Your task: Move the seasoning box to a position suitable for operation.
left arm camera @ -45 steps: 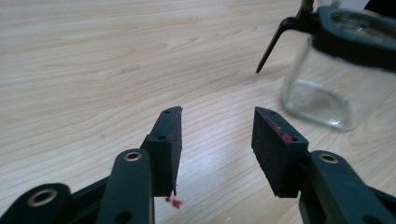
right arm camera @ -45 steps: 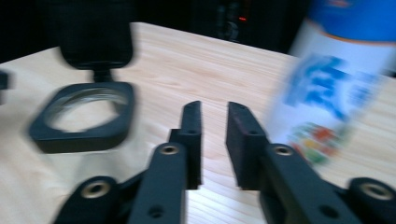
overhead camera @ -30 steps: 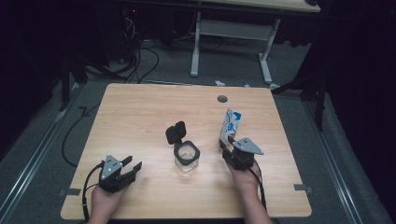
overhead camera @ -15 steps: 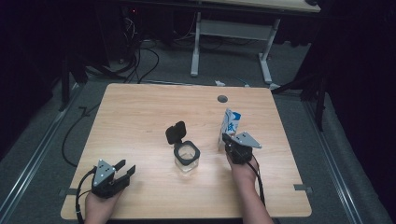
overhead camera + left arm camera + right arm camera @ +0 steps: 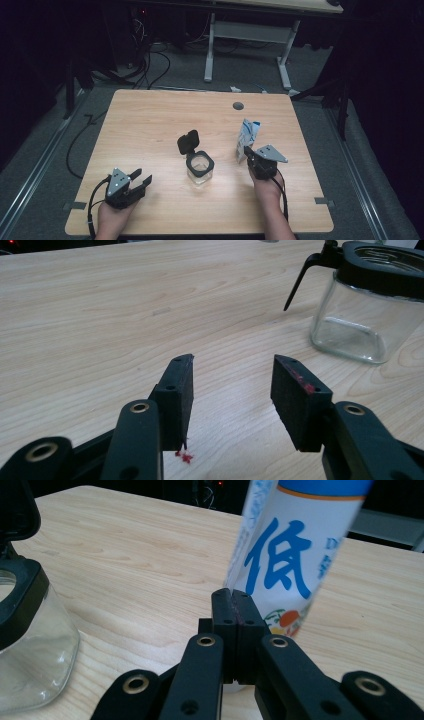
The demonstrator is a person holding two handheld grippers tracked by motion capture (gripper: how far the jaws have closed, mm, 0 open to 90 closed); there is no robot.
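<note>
The person is sitting at the near edge of the wooden table [image 5: 150,120], with one gripper in each hand. In the middle of the high view, a small glass jar [image 5: 200,170] is standing upright, and its black lid [image 5: 188,141] is hanging open behind it on a hinge. So the jar is already opened and, as far as I can see through the glass in the left gripper view, there is nothing inside it yet.

To the right of the jar in the high view, a white and blue packet [image 5: 247,139] is standing upright on the table. The right gripper [image 5: 248,155] is pinching the lower edge of this packet. In the right gripper view its jaws are pressed fully together, and the thin edge of the packet [image 5: 295,555] is going down between them; the jaws have just been closing on it. The packet is still touching the table, I believe, so it is not lifted yet.

The left gripper [image 5: 142,181] is waiting at the lower left of the high view, well apart from the jar. Its jaws are standing about half wide with only bare table between them.

I am judging that the work is at its beginning: the packet is grasped, but carrying it over the jar and pouring are still to do.
</note>
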